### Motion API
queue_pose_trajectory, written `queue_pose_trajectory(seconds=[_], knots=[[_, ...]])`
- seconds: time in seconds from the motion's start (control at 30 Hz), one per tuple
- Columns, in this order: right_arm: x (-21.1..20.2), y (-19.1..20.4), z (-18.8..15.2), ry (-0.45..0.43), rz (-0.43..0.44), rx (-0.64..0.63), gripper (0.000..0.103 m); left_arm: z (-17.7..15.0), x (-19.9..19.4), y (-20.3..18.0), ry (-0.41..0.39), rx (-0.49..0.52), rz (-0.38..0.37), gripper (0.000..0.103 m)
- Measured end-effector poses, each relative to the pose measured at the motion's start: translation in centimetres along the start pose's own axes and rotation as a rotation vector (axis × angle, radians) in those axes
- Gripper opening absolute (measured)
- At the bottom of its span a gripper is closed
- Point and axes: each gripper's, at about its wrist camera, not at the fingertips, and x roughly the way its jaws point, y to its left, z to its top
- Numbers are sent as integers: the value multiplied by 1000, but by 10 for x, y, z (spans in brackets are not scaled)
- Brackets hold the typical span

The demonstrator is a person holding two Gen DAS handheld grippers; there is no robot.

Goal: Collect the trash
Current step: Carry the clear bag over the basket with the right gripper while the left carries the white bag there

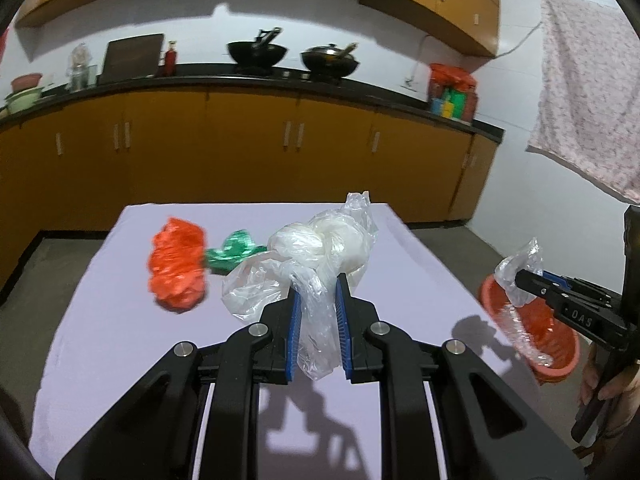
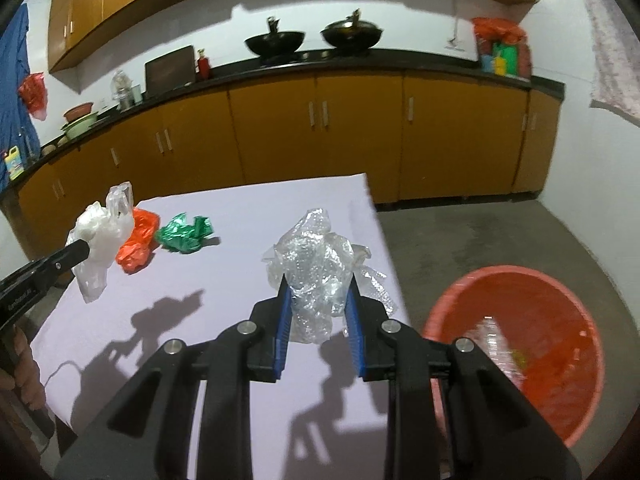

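My left gripper [image 1: 318,286] is shut on a knotted white plastic bag [image 1: 320,246], held above the lavender table [image 1: 120,340]. On the table beyond it lie a crumpled orange bag [image 1: 178,266] and a green foil wrapper [image 1: 232,254]. My right gripper [image 2: 318,286] is shut on a wad of clear bubble wrap [image 2: 314,268], lifted over the table's right side. An orange bin [image 2: 532,320] stands on the floor to the right with some trash inside. In the left wrist view the right gripper [image 1: 520,278] with its bubble wrap [image 1: 518,276] hangs over the bin [image 1: 556,368].
Yellow-brown kitchen cabinets [image 1: 248,148] with a dark counter run behind the table, bearing two woks [image 1: 258,54]. A patterned cloth [image 1: 588,92] hangs at the right. Grey floor [image 2: 500,236] lies between table and cabinets. A hand [image 2: 24,376] grips the left tool's handle.
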Motion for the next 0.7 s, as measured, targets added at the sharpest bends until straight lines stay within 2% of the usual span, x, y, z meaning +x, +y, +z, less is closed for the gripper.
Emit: queue_pose_trajectory(seconds=[0.37, 0.7], knots=[[-50, -54, -6, -77, -111, 48, 26, 11, 12, -64, -3, 39, -130, 17], [-76, -102, -18, -114, -199, 125, 26, 8, 27, -120, 14, 82, -227, 17]])
